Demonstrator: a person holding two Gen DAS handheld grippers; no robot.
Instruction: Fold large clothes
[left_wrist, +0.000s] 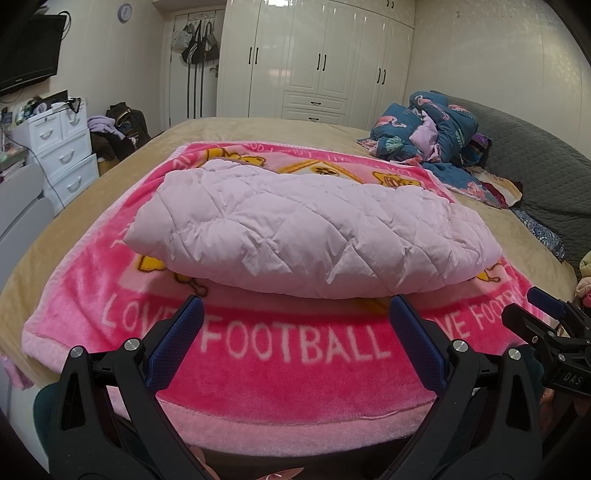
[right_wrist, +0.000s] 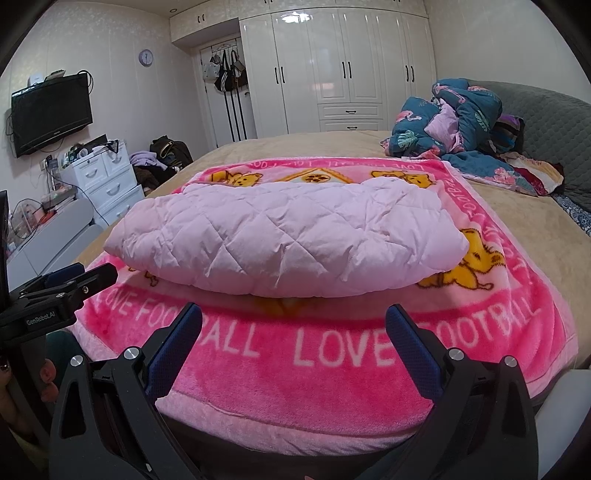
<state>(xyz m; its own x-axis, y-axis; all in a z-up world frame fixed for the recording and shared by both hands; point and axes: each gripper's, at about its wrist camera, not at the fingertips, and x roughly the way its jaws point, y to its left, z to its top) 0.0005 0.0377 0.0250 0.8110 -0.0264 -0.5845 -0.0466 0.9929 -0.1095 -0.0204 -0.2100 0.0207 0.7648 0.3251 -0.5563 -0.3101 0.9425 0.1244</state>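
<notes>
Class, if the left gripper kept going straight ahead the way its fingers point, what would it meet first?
Most likely the folded pink quilted garment lying on the pink blanket. The left gripper is open and empty, short of its near edge; exact height is unclear.

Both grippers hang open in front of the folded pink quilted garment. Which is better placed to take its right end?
Right, probably. The right gripper faces the pink quilted garment nearer its right end; the left gripper, also open and empty, sits further left, so it would have to cross over.
</notes>
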